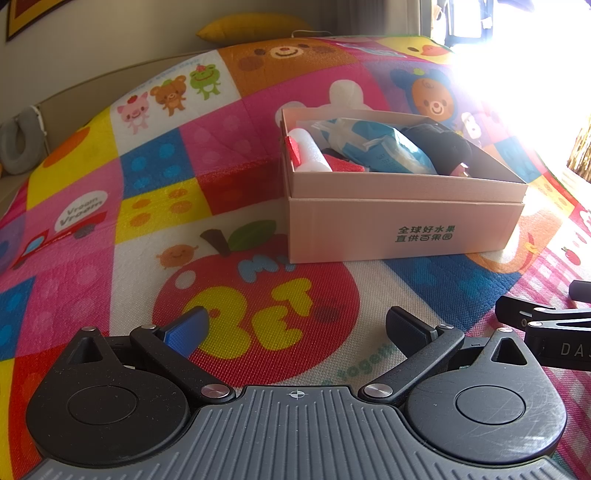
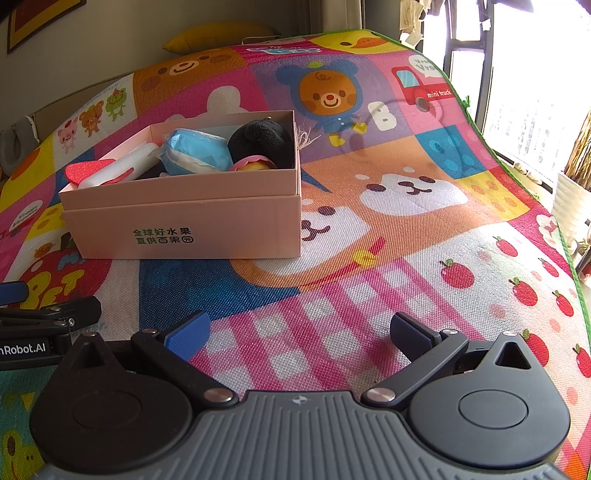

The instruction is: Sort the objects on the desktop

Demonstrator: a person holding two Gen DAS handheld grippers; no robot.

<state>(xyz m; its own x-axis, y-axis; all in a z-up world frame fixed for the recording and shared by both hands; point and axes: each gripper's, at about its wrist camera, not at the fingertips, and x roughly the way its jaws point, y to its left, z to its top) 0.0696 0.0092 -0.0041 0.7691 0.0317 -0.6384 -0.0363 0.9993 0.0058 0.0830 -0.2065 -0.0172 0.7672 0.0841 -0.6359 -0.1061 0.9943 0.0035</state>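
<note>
**Both grippers empty and spread wide; pink box sits filled on the play mat**

Nearest the left wrist camera, the left gripper (image 1: 297, 326) hangs low over the mat with its jaws spread wide and nothing between them; beneath the gap lies a printed red apple. At about 3 o'clock in that view, part of the other tool pokes in from the edge.

In the right wrist view, the right gripper (image 2: 299, 332) is likewise spread wide and holds nothing, poised above a pink-and-white checked patch of the cartoon play mat (image 2: 406, 236). The left tool's side shows at 9 o'clock.

Farther out stands the pink cardboard box (image 1: 402, 229), printed with green characters on its front wall. It lies toward 1 o'clock from the left gripper and toward 11 o'clock from the right gripper (image 2: 184, 221), resting flat on the mat and apart from both tools. Inside it lie a white foam roll (image 1: 310, 153) with a red foam piece (image 2: 83, 170) at its end, a blue-and-white packet (image 2: 195, 151) in the middle, and a black plush item (image 2: 260, 142) at the far right end, with something pink and yellow tucked against it.

Beyond the mat's far edge, at 12 o'clock, rests a yellow cushion (image 2: 218, 35); bright windows glare at 2 o'clock.
</note>
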